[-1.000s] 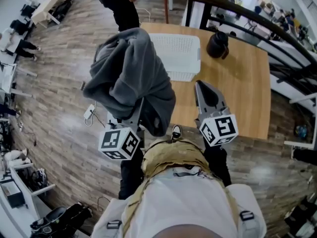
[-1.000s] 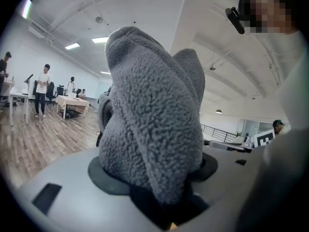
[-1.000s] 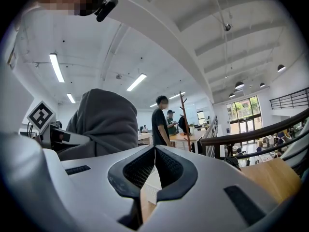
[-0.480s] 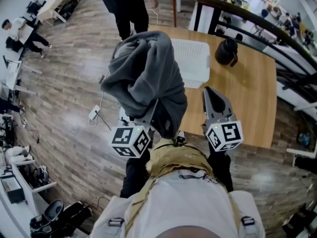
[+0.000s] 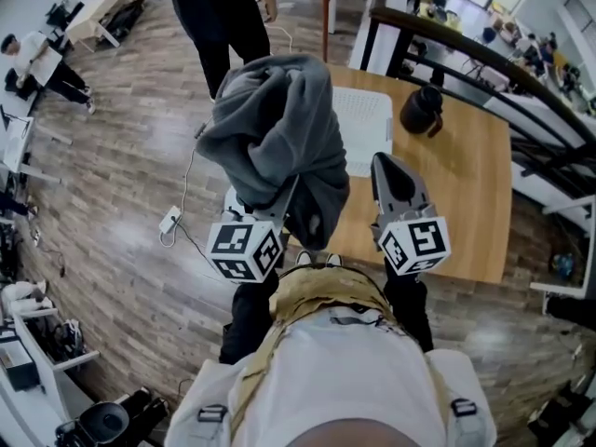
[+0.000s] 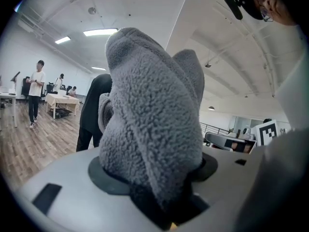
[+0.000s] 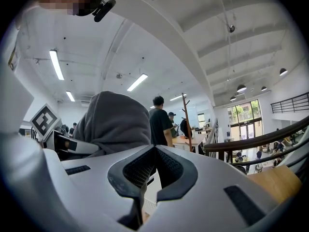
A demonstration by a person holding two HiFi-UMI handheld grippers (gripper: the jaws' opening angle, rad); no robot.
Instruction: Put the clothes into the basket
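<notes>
Compared with a second earlier, the grey fleece garment point(image 5: 279, 142) is being carried further across the white basket point(image 5: 371, 133) at the head view's upper centre, where it is being held up by the left gripper point(image 5: 277, 208). In the left gripper view, the garment point(image 6: 154, 124) is being clamped between the jaws. In the right gripper view, the right gripper point(image 7: 154, 151) is being kept closed and empty.
</notes>
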